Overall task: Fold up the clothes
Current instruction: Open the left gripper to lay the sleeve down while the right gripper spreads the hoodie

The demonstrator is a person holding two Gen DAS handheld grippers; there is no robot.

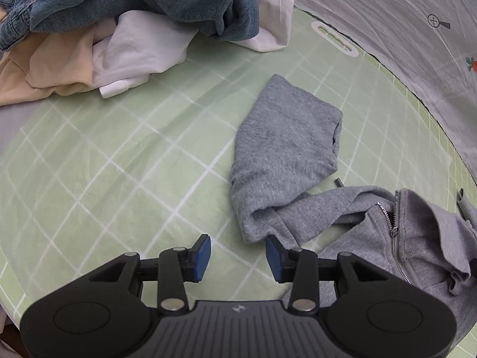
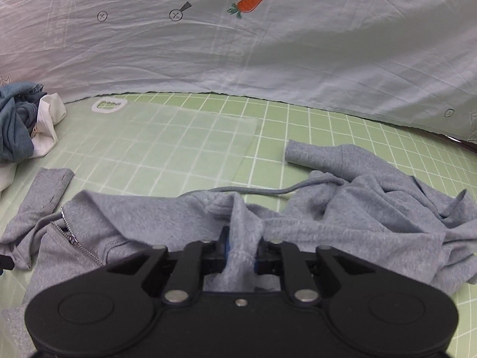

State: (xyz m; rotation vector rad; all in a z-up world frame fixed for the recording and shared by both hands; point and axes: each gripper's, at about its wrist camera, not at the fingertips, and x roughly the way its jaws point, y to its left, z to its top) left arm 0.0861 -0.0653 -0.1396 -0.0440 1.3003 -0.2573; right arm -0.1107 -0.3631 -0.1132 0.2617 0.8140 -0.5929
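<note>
Two hand-held grippers: right hand-held gripper (image 2: 241, 253) pinching grey hoodie (image 2: 357, 208); left hand-held gripper (image 1: 238, 253) spread, empty.

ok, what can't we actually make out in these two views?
- Right gripper pads: right wrist view, buried in the hoodie fold they pinch.
- Hoodie's lower part: both views, cut off by the frame edge and the gripper bodies.
- Clothes pile: left wrist view, cut off at the top and left edges; item count unclear.
- Left gripper: open over the mat; whether its right pad touches the sleeve is unclear.
</note>
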